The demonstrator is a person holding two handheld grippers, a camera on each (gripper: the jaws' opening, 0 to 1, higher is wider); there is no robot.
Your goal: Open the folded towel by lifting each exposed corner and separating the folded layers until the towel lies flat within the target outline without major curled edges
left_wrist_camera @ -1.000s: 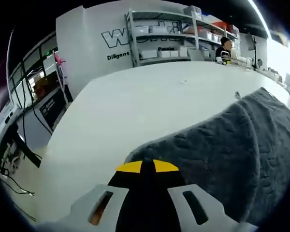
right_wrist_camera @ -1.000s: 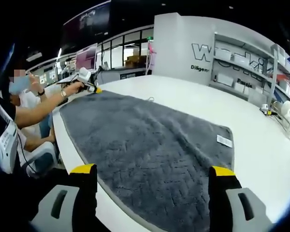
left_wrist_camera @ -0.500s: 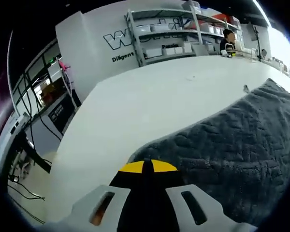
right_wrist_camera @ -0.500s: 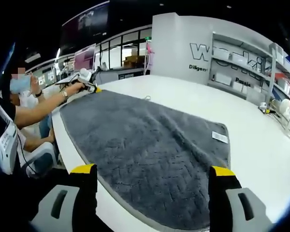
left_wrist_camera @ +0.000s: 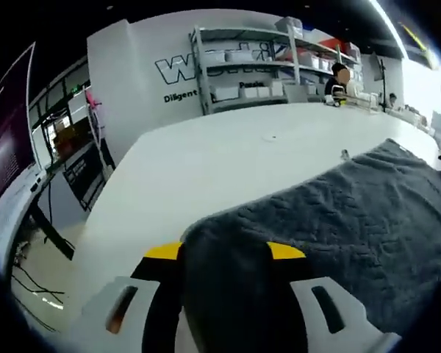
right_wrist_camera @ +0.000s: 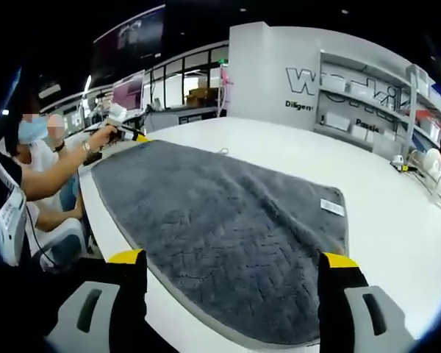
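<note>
A dark grey towel (right_wrist_camera: 228, 224) is lying spread out on a white table (right_wrist_camera: 397, 235), its long axis running from the right gripper's end toward the left gripper's end. A small white label (right_wrist_camera: 331, 207) is sitting near one corner.

In the left gripper view, the left gripper (left_wrist_camera: 224, 254) is standing with its jaws parted, and a corner of the towel (left_wrist_camera: 228, 279) is lying between them; nothing is being pinched. It appears placed there to manage that corner, probably just after letting go.

In the right gripper view, the right gripper (right_wrist_camera: 231, 268) is hovering wide open over the near edge, gripping nothing, likely poised to smooth it. No outline is discernible on the table.
</note>
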